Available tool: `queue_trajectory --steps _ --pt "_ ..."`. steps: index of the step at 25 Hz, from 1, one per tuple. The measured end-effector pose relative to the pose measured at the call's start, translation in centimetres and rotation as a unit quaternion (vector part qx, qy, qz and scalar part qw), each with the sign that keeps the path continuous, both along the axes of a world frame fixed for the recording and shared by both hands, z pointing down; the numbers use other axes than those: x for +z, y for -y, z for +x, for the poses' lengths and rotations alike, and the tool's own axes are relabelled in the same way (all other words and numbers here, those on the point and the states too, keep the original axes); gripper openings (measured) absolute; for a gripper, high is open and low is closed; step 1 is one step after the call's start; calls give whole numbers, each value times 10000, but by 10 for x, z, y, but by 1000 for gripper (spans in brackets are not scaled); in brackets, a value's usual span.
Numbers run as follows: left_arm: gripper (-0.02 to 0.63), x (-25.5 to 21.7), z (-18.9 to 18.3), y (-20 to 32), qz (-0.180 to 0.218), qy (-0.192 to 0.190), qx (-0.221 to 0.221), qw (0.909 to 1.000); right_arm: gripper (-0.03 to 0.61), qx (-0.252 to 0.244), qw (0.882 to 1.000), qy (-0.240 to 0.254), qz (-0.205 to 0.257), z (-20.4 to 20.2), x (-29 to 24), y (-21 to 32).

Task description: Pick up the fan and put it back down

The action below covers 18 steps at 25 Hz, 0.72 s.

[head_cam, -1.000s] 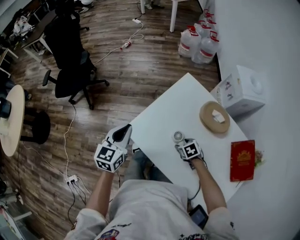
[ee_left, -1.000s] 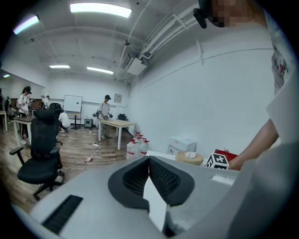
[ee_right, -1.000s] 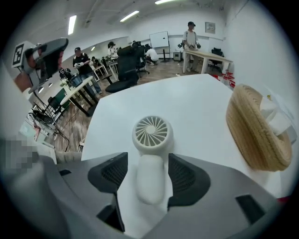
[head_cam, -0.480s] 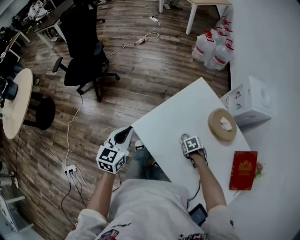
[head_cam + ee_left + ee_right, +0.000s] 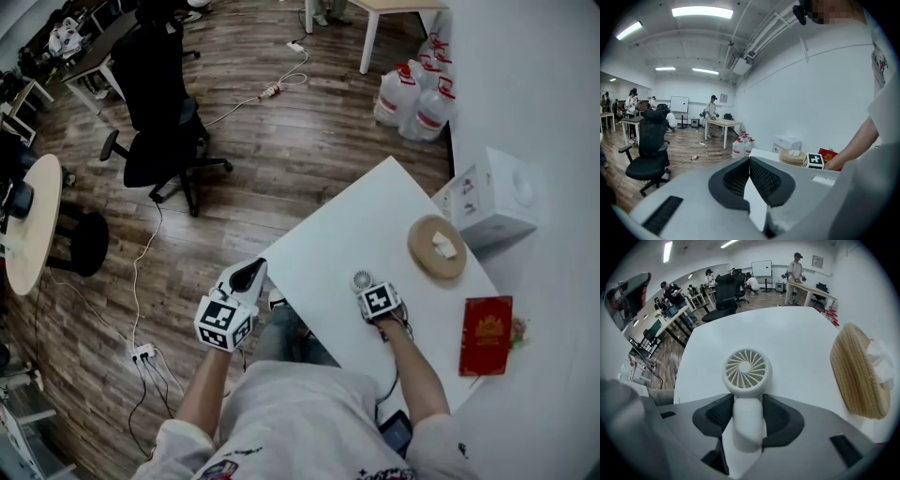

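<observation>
A small white hand fan [image 5: 361,279] lies on the white table [image 5: 328,230], near its front edge. My right gripper [image 5: 367,290] points steeply down over it. In the right gripper view the fan's round grille [image 5: 746,369] sits just past the jaws. Its handle [image 5: 749,425] runs back between the two black pads, which press on it from both sides. My left gripper [image 5: 249,272] hangs off the table's left edge over the floor. Its jaws [image 5: 750,161] are shut together on nothing.
A round woven mat [image 5: 436,247] with a white lump on it lies right of the fan, also in the right gripper view [image 5: 855,371]. A red book [image 5: 487,328], a white box [image 5: 492,197], water jugs [image 5: 412,94] and an office chair [image 5: 159,122] surround the table.
The right gripper has edged in over the fan and tipped further down. The left gripper has hardly moved. The head view has swung a little.
</observation>
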<state>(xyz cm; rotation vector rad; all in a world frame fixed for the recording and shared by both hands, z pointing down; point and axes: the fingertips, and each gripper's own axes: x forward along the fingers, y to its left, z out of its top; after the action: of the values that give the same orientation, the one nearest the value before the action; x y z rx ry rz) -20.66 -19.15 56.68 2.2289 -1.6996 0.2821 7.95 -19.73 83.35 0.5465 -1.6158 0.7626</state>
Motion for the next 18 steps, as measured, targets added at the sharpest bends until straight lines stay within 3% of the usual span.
queue_trajectory --steps 2,4,5,15,18 --pt "5 -2 5 4 16 2 73 10000 195 -63 9983 317 477 -8 -8 16" --pt "5 -4 10 9 37 8 148 9999 195 -247 9869 778 1394 -22 -20 52" --pt "5 -5 11 11 49 14 188 9998 193 -239 9828 886 1602 -24 -25 60" --pt "5 -21 32 36 247 4 565 9981 195 738 9616 1385 2251 3 -87 82" --pt "5 -28 43 47 341 -2 719 9968 195 879 9489 1560 2599 11 -112 90"
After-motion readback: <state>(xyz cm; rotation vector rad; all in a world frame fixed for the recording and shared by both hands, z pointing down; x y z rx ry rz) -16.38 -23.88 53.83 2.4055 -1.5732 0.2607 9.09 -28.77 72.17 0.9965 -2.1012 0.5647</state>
